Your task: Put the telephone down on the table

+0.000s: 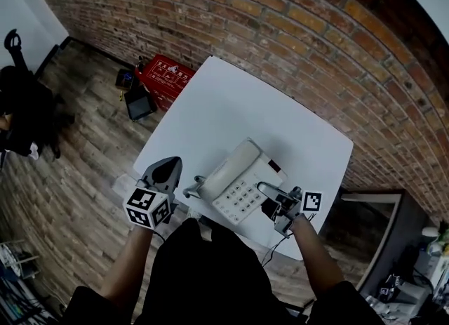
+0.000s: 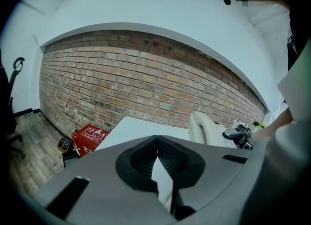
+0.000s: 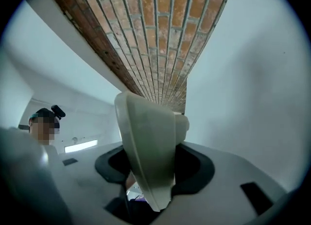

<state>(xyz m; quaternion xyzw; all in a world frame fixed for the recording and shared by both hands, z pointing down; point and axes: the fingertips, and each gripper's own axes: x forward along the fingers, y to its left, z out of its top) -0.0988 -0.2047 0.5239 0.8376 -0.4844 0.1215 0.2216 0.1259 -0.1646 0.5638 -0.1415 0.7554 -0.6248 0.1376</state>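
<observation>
A cream push-button telephone with its handset resting on its left side is over the near part of the white table. My right gripper is shut on the telephone's near right edge, and the telephone's rim fills the space between the jaws in the right gripper view. In the left gripper view the telephone shows tilted up on edge above the table. My left gripper hovers at the table's near left edge, to the left of the telephone, shut and holding nothing. A cord hangs from the telephone's left end.
A brick wall runs behind the table. On the wooden floor to the left lie a red box and a black device. A dark chair stands at far left. A framed panel leans at the table's right.
</observation>
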